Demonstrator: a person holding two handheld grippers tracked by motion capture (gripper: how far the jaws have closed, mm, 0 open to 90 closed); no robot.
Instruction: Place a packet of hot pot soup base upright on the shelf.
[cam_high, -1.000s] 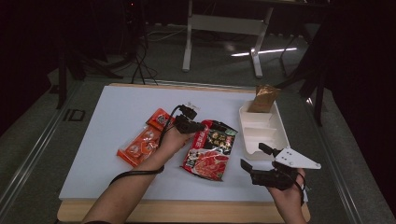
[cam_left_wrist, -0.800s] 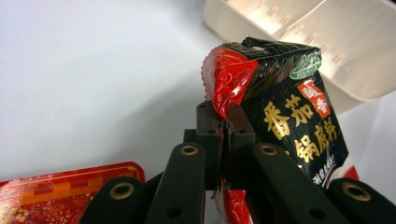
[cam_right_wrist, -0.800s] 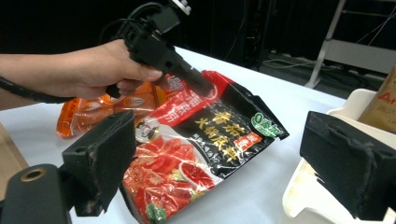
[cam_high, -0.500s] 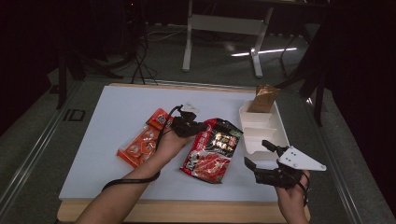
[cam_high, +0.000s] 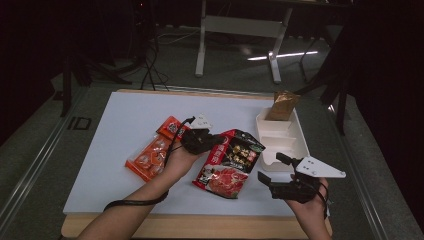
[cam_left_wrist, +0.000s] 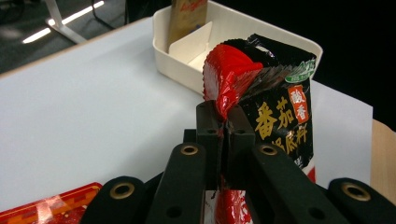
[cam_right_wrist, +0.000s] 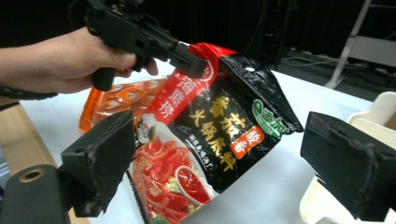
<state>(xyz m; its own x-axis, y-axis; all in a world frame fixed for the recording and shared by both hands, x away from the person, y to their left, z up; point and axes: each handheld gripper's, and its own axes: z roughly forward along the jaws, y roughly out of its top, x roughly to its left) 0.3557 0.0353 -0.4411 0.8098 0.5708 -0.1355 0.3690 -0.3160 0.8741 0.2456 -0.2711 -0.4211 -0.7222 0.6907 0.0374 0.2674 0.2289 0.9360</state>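
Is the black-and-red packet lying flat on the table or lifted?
Partly lifted: the left gripper pinches the packet's top edge, raising it.

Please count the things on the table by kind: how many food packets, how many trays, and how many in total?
Food packets: 4, a red and black one, two orange ones, a brown one standing in the tray.
Trays: 1, white.
Total: 5.

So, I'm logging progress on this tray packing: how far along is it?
Done, it seems: a brown pouch stands in the far compartment of the white tray. In hand: the left gripper has its jaws shut on an edge of the red-and-black sauce packet, raising that edge off the table; the right gripper waits open beside it. Apparently left: the orange packet lies on the table.
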